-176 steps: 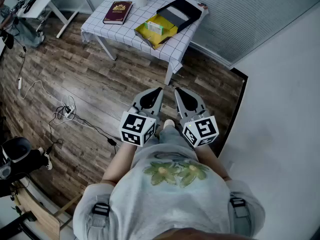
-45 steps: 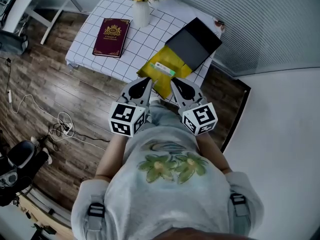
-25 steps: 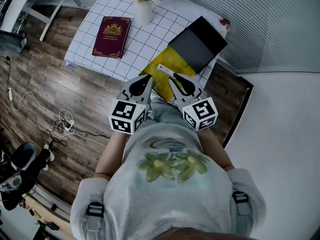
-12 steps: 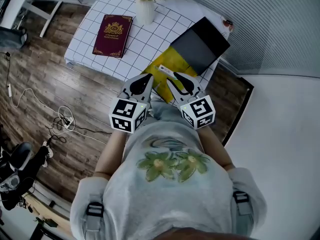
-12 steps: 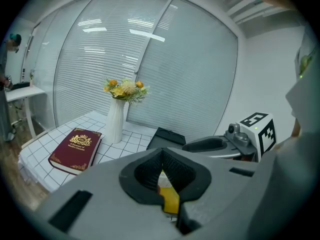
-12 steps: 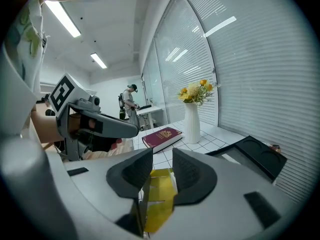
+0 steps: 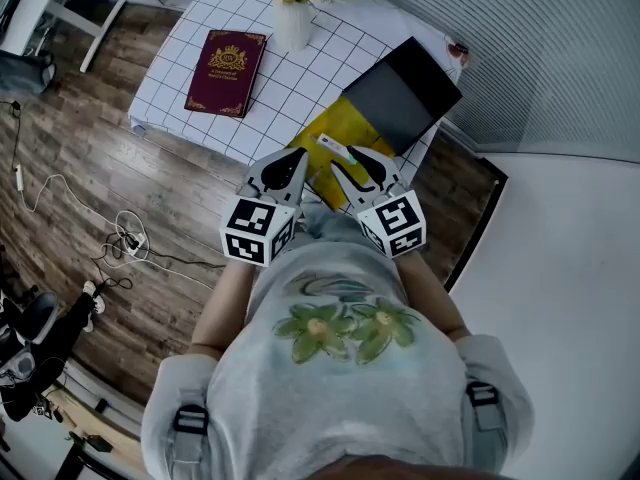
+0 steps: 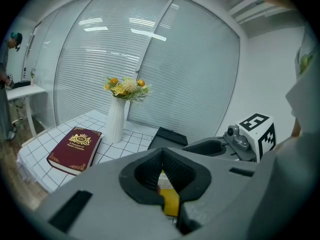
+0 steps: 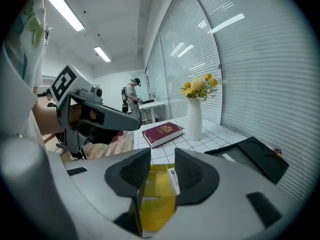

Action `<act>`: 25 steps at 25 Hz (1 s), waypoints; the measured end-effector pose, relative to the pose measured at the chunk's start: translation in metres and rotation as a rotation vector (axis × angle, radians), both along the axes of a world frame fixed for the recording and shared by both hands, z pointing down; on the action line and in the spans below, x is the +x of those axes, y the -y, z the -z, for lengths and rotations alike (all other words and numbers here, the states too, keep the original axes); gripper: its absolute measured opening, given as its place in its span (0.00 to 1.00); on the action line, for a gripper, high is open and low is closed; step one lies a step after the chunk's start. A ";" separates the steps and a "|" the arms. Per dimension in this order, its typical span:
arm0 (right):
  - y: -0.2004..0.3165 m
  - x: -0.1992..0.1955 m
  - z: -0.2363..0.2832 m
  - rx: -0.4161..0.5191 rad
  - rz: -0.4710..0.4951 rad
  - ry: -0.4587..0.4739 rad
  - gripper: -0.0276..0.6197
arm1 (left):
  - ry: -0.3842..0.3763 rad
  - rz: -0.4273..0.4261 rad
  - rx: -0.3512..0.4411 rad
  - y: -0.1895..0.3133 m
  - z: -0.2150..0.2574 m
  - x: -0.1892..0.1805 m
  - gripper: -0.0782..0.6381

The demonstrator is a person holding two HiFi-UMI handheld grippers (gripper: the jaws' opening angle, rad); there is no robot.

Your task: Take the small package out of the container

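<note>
A yellow-lined container [image 7: 350, 128] lies open at the table's near edge, with a small white package [image 7: 333, 147] in it. My right gripper [image 7: 348, 159] hovers just above that package. Its jaws have just been opening and now stand open. Down the right gripper view, the package [image 9: 173, 180] and the yellow container [image 9: 155, 204] show in the gap between the jaws of the right gripper [image 9: 162, 156], untouched by the pads. My left gripper [image 7: 297, 158] is beside it over the container's left edge, shut and empty. In its own view, past the left gripper [image 8: 161, 156], only a strip of the yellow container [image 8: 170, 203] shows.
A black lid [image 7: 403, 93] rests behind the container at the table's right corner. A dark red book [image 7: 225, 59] and a white vase [image 7: 293, 18] of flowers stand on the gridded tablecloth [image 7: 190, 108] further left. Cables trail on the wooden floor [image 7: 90, 238].
The right gripper's jaws have spread apart and it has sunk slightly toward the yellow container. The left gripper has stayed where it was.
</note>
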State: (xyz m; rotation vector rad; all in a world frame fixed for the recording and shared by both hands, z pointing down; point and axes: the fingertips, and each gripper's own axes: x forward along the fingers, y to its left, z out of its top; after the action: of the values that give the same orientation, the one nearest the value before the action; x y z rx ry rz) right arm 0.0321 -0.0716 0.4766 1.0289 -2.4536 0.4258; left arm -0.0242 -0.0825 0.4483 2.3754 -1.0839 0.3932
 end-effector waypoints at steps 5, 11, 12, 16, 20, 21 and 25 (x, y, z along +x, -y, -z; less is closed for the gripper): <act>0.002 -0.002 -0.009 -0.008 0.034 -0.038 0.25 | 0.002 0.015 -0.008 0.003 -0.004 -0.003 0.12; 0.003 0.000 -0.020 -0.025 0.054 -0.073 0.26 | 0.002 0.025 -0.019 0.007 -0.007 -0.004 0.12; 0.003 0.001 -0.022 -0.029 0.057 -0.079 0.26 | 0.003 0.025 -0.021 0.007 -0.007 -0.003 0.12; 0.005 0.001 -0.028 -0.031 0.071 -0.092 0.26 | 0.005 0.027 -0.026 0.011 -0.010 -0.002 0.12; 0.007 0.001 -0.032 -0.039 0.086 -0.100 0.27 | 0.004 0.032 -0.029 0.014 -0.012 0.000 0.12; 0.007 0.001 -0.033 -0.038 0.092 -0.104 0.27 | 0.004 0.033 -0.030 0.015 -0.012 0.000 0.12; 0.010 -0.001 -0.036 -0.041 0.108 -0.111 0.27 | 0.006 0.038 -0.034 0.017 -0.014 0.001 0.12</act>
State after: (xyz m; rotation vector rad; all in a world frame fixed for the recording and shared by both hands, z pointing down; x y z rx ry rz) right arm 0.0310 -0.0818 0.5123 0.8743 -2.3788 0.3719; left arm -0.0233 -0.0999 0.4619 2.3217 -1.1150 0.4021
